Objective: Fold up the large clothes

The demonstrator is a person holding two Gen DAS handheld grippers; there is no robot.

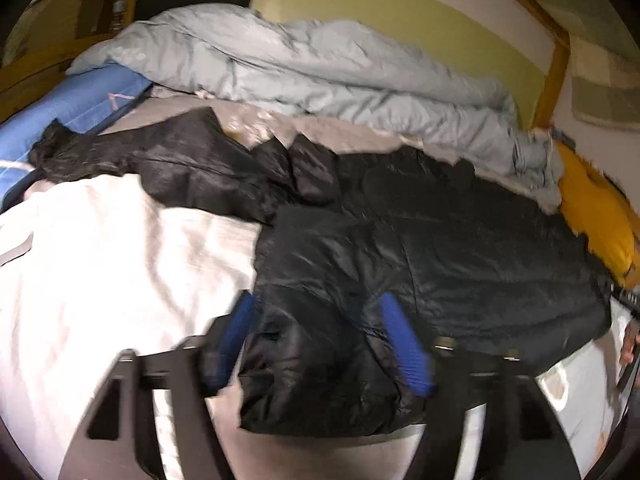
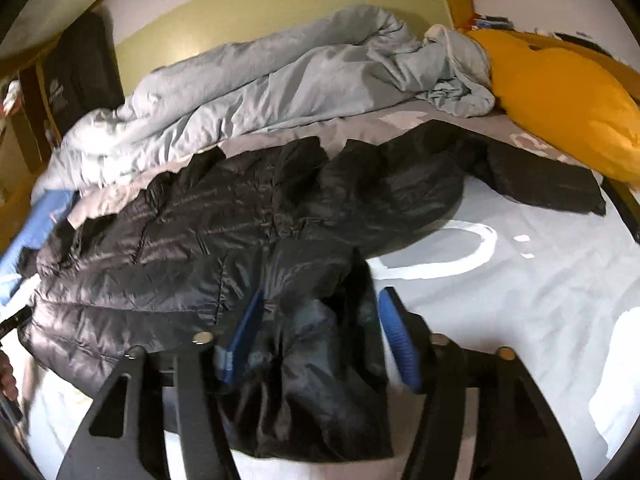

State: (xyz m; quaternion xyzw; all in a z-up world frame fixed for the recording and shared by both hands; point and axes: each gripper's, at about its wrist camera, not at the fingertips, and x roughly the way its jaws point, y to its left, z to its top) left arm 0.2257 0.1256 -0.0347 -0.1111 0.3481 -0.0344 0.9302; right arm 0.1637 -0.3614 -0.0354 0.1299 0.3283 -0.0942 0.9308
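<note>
A black puffer jacket (image 1: 440, 240) (image 2: 180, 248) lies spread across the bed. In the left wrist view its near corner bunches up between the blue pads of my left gripper (image 1: 317, 298). The jaws stand wide and the pads (image 1: 404, 344) do not squeeze the fabric. In the right wrist view a folded-over flap of the jacket lies between the fingers of my right gripper (image 2: 322, 292), which is also open. The right pad (image 2: 400, 344) is just clear of the cloth. Both views are blurred near the fingers.
A crumpled pale blue duvet (image 1: 300, 68) (image 2: 260, 80) is piled along the far side by the wall. A yellow pillow (image 1: 592, 208) (image 2: 560, 100) lies at the right, and a blue item (image 1: 60, 108) at the left. White cloth (image 1: 100, 260) lies beside the jacket. The pale bed sheet (image 2: 520, 300) is bare at the right.
</note>
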